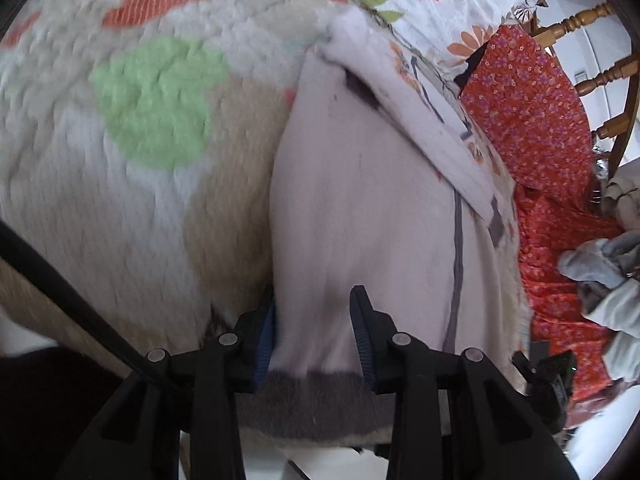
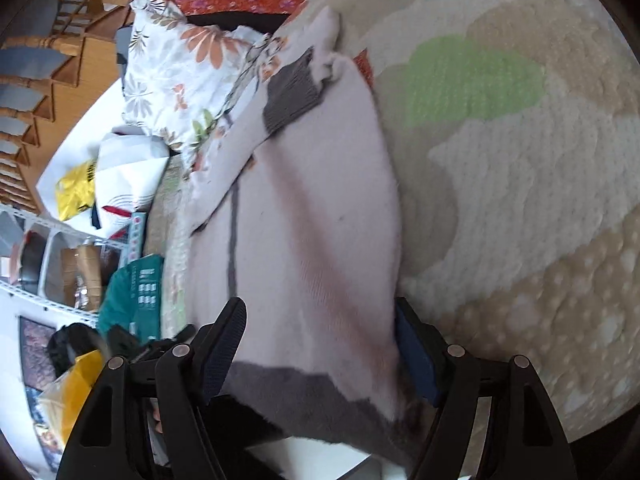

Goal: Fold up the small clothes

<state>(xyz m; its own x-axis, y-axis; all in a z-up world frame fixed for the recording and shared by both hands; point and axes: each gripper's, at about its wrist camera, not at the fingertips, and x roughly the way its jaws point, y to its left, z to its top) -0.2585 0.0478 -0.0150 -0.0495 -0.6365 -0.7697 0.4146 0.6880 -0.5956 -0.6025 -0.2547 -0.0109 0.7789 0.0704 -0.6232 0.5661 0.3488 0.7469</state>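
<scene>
A: What do the fingers hold?

B: Each gripper straddles the grey hem of one pale pink garment (image 1: 360, 200). The left gripper (image 1: 314, 320) has cloth between its spread pads, not pinched; the right gripper (image 2: 320, 344) likewise, jaws wide.

A: How many clothes?

B: One pink piece at frame centre with a grey cuff (image 2: 290, 92) folded over, upper centre. A grey bundle (image 1: 608, 264) lies at the right edge.

A: The surface?

B: A quilted blanket (image 1: 140, 140) with a green patch. Beyond: a floral pillow (image 2: 176, 68), red flowered fabric (image 1: 536, 120), a wooden railing (image 2: 52, 40).

A: Room?

B: Open blanket fills the left wrist view's left.
</scene>
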